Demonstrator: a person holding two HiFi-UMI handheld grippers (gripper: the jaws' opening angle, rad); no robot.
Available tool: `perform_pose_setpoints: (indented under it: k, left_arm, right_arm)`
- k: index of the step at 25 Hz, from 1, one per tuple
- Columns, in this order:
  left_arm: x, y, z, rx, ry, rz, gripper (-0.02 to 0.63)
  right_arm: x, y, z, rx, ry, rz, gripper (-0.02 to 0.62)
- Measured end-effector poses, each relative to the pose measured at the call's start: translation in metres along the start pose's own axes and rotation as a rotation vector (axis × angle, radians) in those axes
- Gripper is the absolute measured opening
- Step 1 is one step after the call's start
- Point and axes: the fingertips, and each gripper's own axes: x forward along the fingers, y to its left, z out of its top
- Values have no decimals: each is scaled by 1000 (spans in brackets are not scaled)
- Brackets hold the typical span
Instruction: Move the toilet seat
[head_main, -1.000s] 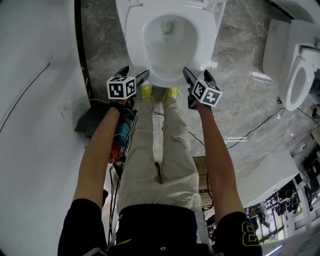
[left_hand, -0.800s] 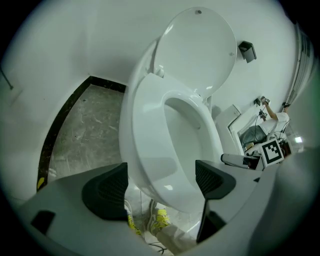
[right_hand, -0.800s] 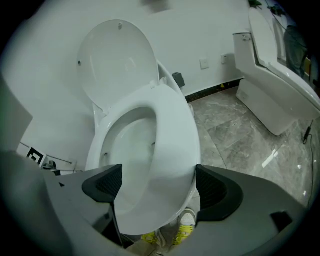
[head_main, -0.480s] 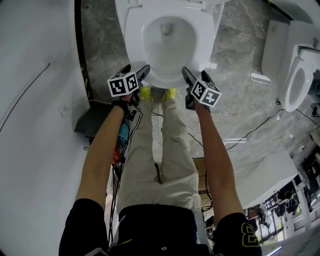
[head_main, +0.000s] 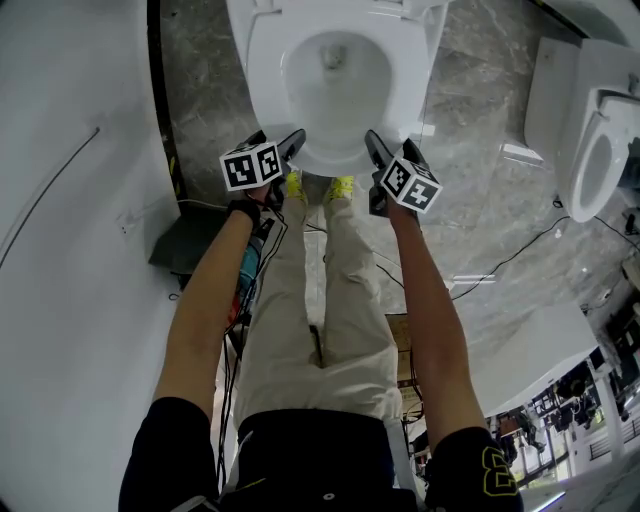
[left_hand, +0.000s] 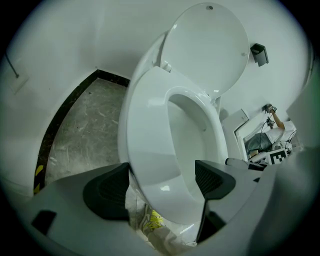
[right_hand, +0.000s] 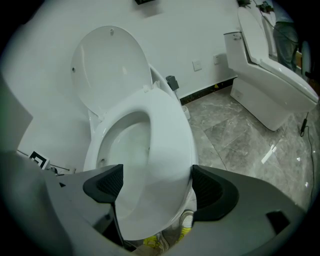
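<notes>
1. The toilet seat (head_main: 266, 75) lies down over the bowl (head_main: 335, 70), and the lid (left_hand: 210, 45) stands up behind it at the back edge of the bowl.
2. The left gripper (head_main: 275, 141) is at the front-left of the seat rim. Its jaws are spread wide with the front curve of the seat between them, and nothing is clamped.
3. The right gripper (head_main: 390, 146) mirrors it at the front-right. Its jaws are also apart, with the seat edge framed between them in its own view.
4. I cannot tell whether any pad is actually touching the seat.
5. This looks to me like the approach step, lined up before taking hold.
6. Next, I reckon the jaws need to close on the front rim, or hook under it, and then swing the seat up towards the lid.
7. The person's shoes (head_main: 318, 186) are just below the bowl's front edge on the marble floor (head_main: 480, 160), and a second toilet (head_main: 590, 150) stands well apart on the right.
</notes>
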Motion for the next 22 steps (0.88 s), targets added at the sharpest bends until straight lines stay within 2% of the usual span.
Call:
perform_pose_setpoints:
  k: [6, 10, 11, 22]
  left_arm:
    - [-4, -6, 1, 16, 3, 1, 425]
    - [-8, -5, 1, 13, -2, -10, 423]
    - [-9, -4, 1, 11, -3, -13, 423]
    - [-12, -6, 4, -16, -12, -20, 411]
  right_arm:
    - [-3, -2, 3, 30, -5, 1, 443]
    - [-8, -13, 1, 83, -7, -23, 309]
    - [-8, -13, 1, 71, -6, -17, 301]
    - [-10, -8, 5, 59, -16, 12, 321]
